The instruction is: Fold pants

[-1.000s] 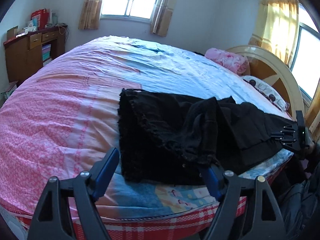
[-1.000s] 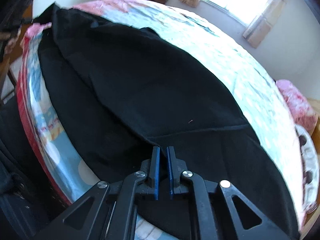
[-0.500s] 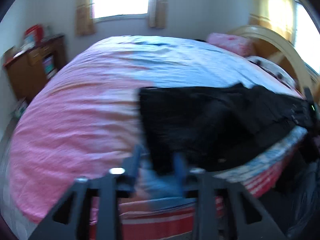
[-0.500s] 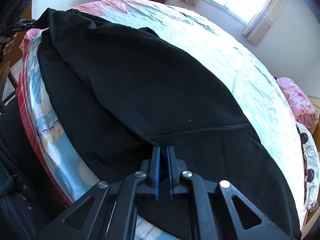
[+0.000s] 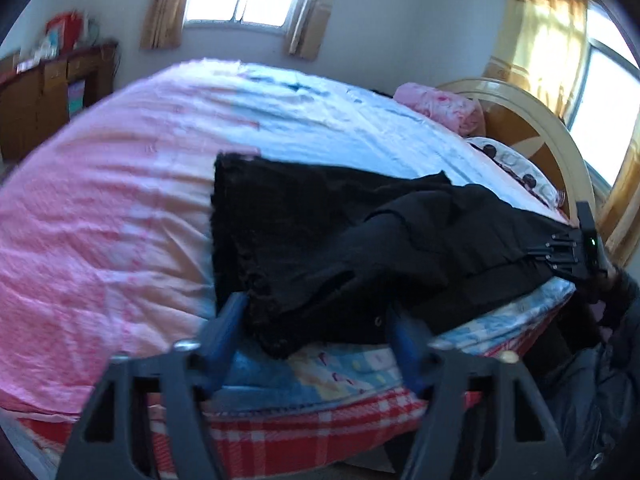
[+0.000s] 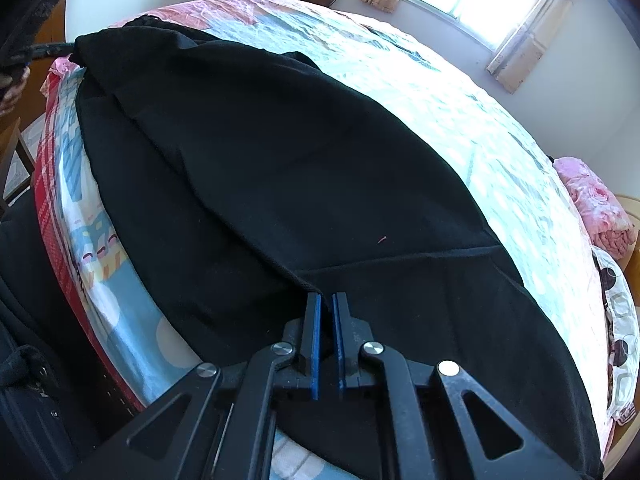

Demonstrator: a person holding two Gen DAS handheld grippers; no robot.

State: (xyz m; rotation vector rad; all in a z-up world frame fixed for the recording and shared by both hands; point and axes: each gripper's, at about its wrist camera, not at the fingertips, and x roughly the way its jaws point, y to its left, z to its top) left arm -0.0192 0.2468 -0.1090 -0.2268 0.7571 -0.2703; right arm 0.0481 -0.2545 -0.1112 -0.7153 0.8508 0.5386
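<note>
Black pants [image 5: 320, 248] lie along the near edge of the bed, waistband end to the left, legs running right. In the right wrist view the pants [image 6: 280, 168] fill the middle. My left gripper [image 5: 316, 328] is open, its blue fingers either side of the waistband corner, just above the bed edge. My right gripper [image 6: 326, 300] is shut on a fold of the pants leg fabric. It also shows in the left wrist view [image 5: 560, 252] at the far right, at the leg end.
The bed [image 5: 120, 220] has a pink and light blue sheet and a red checked side. A pink pillow [image 5: 444, 106] and wooden headboard [image 5: 532, 120] are at the right. A wooden desk [image 5: 44, 96] stands far left. Windows with curtains are behind.
My left gripper has swung back over the waistband corner after a blurred sideways move and sits closer to the pants. My right gripper keeps its hold on the leg, almost unmoved.
</note>
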